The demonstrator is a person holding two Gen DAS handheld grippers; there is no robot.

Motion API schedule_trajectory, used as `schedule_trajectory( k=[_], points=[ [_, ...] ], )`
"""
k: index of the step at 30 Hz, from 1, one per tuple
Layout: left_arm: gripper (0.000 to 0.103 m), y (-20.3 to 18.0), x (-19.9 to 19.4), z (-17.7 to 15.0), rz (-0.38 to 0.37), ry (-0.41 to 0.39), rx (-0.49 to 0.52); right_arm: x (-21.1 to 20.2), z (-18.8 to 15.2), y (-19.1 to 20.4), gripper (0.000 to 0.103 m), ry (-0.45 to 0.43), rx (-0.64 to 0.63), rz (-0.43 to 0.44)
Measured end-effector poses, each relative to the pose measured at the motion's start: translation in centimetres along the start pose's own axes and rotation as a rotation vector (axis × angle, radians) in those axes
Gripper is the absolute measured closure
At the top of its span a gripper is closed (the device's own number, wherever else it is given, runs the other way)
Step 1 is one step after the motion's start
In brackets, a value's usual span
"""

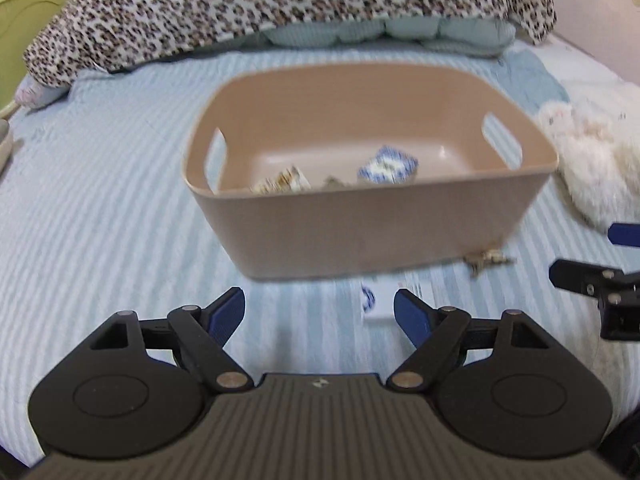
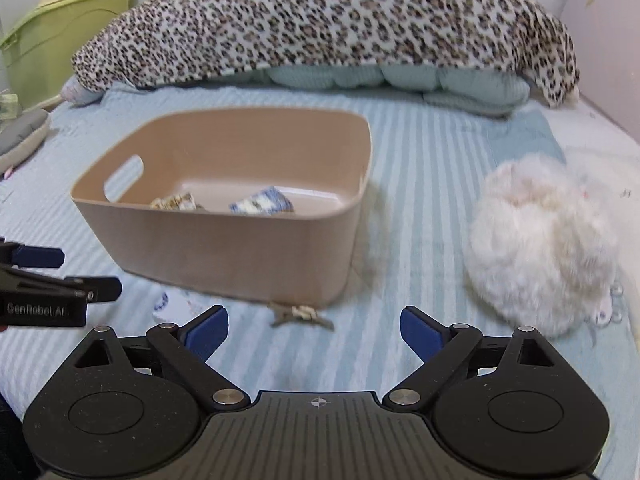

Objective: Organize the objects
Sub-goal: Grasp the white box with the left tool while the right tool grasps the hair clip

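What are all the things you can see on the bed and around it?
bin: one, tan, middle of the bed.
blue-and-white packet: one, inside the bin.
brownish packet: one, inside the bin, left of the blue one.
white box: one, white with blue print, on the bed in front of the bin.
hair clip: one, beige, on the bed by the bin's front corner; blurry.
fluffy toy: one, white, on the bed right of the bin.
leopard blanket: one, spotted, over pale blue pillows at the far end.
bedspread: one, pale blue stripes.
green furniture: one, far left.
left gripper: open, empty.
right gripper: open, empty.
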State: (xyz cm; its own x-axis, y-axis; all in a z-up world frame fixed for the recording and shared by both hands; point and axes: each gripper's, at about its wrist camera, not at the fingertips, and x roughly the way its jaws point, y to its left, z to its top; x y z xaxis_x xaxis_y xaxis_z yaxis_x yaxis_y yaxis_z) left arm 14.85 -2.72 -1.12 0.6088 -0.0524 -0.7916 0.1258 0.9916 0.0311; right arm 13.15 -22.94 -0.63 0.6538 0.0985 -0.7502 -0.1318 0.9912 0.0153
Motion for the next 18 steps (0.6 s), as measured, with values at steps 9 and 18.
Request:
schedule_trajectory(
  k=[9,18],
  points=[
    [0.021,-2.2,4.4,-1.3,-0.066,0.124,-0.015,3.1,-1.9,-1.2,0.009,0.071,0.035,-0.02],
    [0.019,-3.1,7.4,-0.9,-0.074,0.129,-0.064,5.7,-2.4,-1.8,0.009,0.11,0.059,-0.022]
  ],
)
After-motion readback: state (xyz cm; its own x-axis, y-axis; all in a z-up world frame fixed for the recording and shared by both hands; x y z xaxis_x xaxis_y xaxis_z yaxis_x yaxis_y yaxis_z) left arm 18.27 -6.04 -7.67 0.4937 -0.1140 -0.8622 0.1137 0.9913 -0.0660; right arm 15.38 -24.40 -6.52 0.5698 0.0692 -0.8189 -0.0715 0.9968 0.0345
